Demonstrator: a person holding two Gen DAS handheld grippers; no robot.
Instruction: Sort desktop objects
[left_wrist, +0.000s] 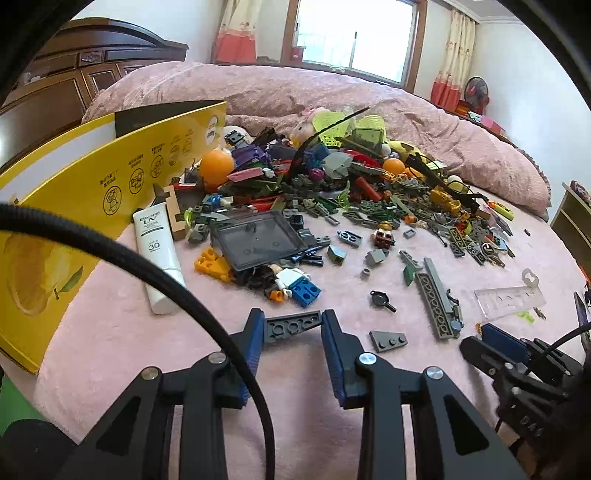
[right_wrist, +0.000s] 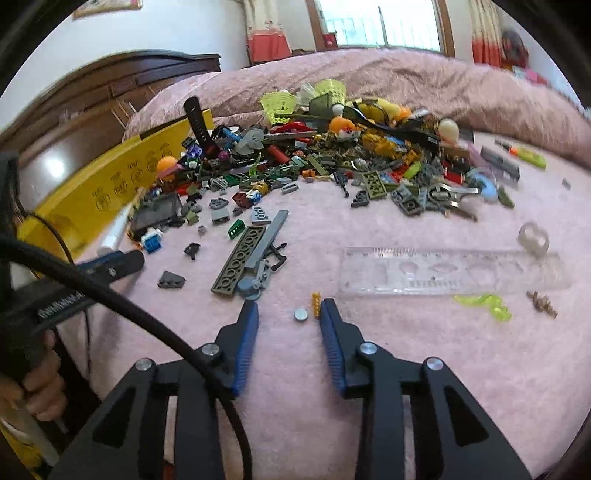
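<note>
A flat studded grey plate (left_wrist: 293, 326) is clamped by the left gripper (left_wrist: 293, 332). The right gripper (right_wrist: 289, 314) is held half open, empty; a small metal disc (right_wrist: 300, 315) is seen between its ribbed blue pads (right_wrist: 334, 343).

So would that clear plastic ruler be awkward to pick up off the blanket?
Probably. The ruler lies flat on the pink blanket, so fingers have little edge to catch. It looks thin and smooth, likely light, bendy and a bit slippery. It should slide rather than roll.
</note>
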